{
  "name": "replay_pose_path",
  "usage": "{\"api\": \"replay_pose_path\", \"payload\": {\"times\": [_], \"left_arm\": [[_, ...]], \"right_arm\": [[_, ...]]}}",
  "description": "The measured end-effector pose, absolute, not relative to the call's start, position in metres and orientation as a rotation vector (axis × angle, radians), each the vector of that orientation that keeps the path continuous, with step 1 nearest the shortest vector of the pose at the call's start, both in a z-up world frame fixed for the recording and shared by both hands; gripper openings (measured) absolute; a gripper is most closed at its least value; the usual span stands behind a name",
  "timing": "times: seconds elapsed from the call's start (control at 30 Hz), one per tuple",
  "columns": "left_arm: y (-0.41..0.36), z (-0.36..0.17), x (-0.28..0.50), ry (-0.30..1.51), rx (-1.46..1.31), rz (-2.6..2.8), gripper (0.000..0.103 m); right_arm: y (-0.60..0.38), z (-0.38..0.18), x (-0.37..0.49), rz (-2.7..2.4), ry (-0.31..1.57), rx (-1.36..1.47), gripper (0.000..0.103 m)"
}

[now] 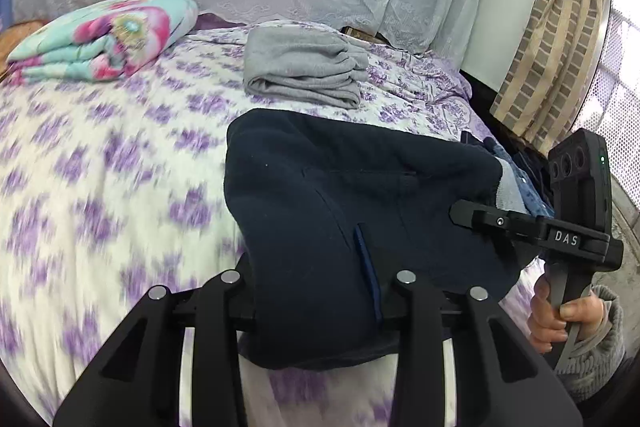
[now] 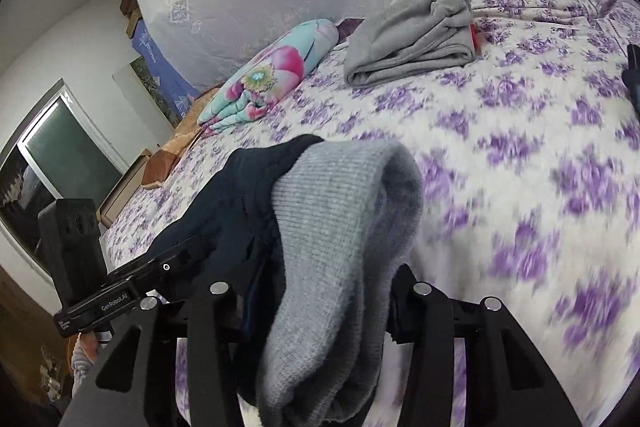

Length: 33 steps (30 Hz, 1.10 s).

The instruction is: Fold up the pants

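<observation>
Pants [image 1: 320, 211] up off the bed [image 1: 100, 167], draped over both claws, left [image 1: 320, 291] and right [image 2: 320, 291]; apparently clenched on cloth, fingertips buried.

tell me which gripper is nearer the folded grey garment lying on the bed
Right, as far as the views show. In the left wrist view the right gripper sits beside the navy pants, below the folded grey garment; the left gripper is further back toward the bed's near edge.
</observation>
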<state>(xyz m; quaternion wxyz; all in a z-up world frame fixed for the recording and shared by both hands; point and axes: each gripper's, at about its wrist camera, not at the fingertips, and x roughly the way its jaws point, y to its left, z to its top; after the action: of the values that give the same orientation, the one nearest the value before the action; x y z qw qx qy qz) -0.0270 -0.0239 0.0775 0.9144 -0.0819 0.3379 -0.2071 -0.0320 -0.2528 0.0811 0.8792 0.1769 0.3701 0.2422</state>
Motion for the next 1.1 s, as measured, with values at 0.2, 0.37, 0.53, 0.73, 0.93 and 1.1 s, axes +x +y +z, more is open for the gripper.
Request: {"api": "replay_pose_path", "payload": {"times": [0.2, 0.37, 0.53, 0.73, 0.93, 1.1], "left_arm": [[-0.049, 0.119, 0.066, 0.669, -0.113, -0.433, 0.035], [-0.070, 0.173, 0.161, 0.583, -0.094, -0.417, 0.035], [-0.081, 0.201, 0.266, 0.524, -0.125, -0.358, 0.035], [-0.084, 0.135, 0.379, 0.627, -0.189, -0.300, 0.037], [-0.061, 0.062, 0.392, 0.605, -0.413, -0.335, 0.056], [-0.049, 0.080, 0.369, 0.534, -0.400, -0.289, 0.058]], "right_arm": [[-0.276, 0.097, 0.042, 0.470, 0.760, 0.405, 0.047], [-0.307, 0.156, 0.149, 0.429, 0.672, 0.427, 0.047], [-0.324, 0.195, 0.263, 0.399, 0.619, 0.413, 0.047], [-0.335, 0.145, 0.374, 0.331, 0.670, 0.432, 0.049], [-0.345, 0.081, 0.394, 0.308, 0.554, 0.467, 0.064], [-0.347, 0.108, 0.372, 0.262, 0.469, 0.430, 0.077]]}}
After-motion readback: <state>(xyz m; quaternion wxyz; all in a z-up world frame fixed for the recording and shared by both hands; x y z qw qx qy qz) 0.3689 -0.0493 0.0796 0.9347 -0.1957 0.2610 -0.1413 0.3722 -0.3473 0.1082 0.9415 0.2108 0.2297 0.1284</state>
